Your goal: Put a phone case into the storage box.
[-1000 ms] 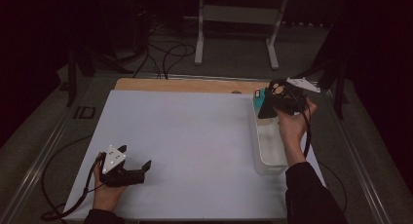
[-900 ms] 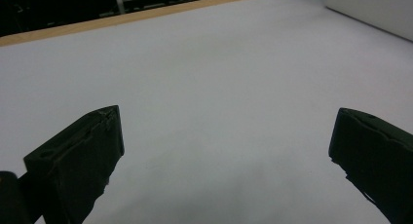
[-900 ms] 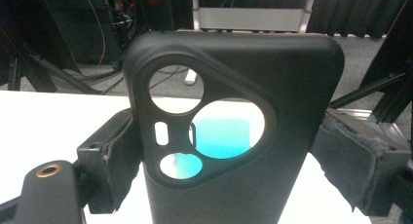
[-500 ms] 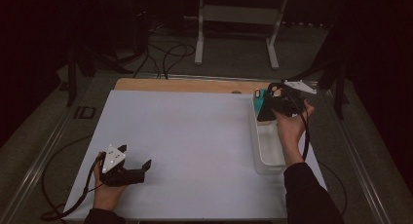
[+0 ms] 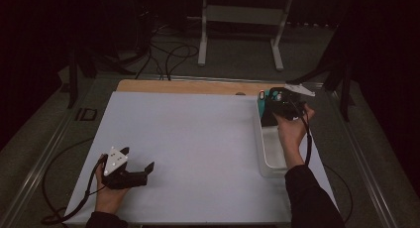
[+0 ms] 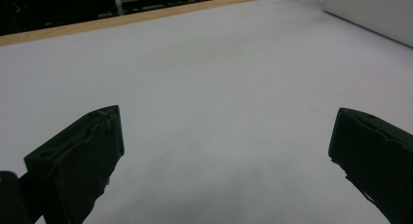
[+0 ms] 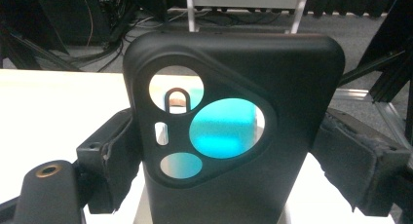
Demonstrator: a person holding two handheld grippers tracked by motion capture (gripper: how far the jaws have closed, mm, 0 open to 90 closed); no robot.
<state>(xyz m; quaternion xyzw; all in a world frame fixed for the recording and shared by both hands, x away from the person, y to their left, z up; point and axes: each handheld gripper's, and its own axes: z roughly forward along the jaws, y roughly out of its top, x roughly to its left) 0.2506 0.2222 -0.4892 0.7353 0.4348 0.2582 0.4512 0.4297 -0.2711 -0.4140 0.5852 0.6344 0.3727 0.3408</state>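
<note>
My right gripper is shut on a black phone case that stands upright between its jaws. Something teal shows through the case's camera cutouts. From above, the right gripper hangs over the far end of a clear plastic bin at the table's right side. A teal case shows just beyond it, and the black case hangs down into the bin. At the near left my left gripper rests on the white table sheet. The left gripper is open, with bare sheet between its jaws.
A wooden strip runs along the table's far edge. Beyond it on the dark floor are a metal stand and loose cables. The bin's side wall rises at the top right of the left gripper view.
My right gripper has shifted slightly to the left with the black case, still over the bin's far end. The left gripper has stayed where it was.
</note>
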